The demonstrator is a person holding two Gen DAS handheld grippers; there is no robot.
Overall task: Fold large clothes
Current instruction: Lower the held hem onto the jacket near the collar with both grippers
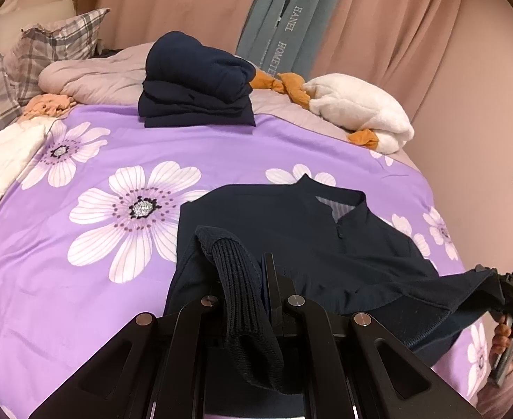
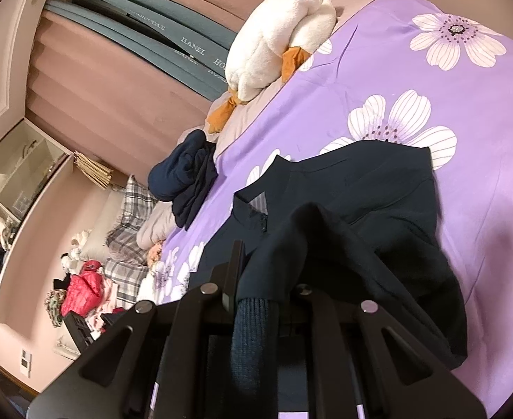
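both my grippers clamped on the dark jacket's sleeves over the bed

the jacket [image 1: 326,244] lies collar-up on the purple flowered bedspread [image 1: 81,279]. my left gripper [image 1: 253,279] pinches one ribbed cuff [image 1: 242,296]; my right gripper [image 2: 267,279] pinches the other cuff [image 2: 253,328]. a folded dark pile [image 1: 193,83] sits further back.

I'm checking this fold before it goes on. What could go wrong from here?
1. Both tongs pinch only ribbed edge fabric: the left tongs hold a cuff, the right tongs another cuff. Either might slip out under pull.
2. The jacket lies near the bed's edge, so part could slide off.
3. Uneven pulling could skew the fold or wrinkle the collar.
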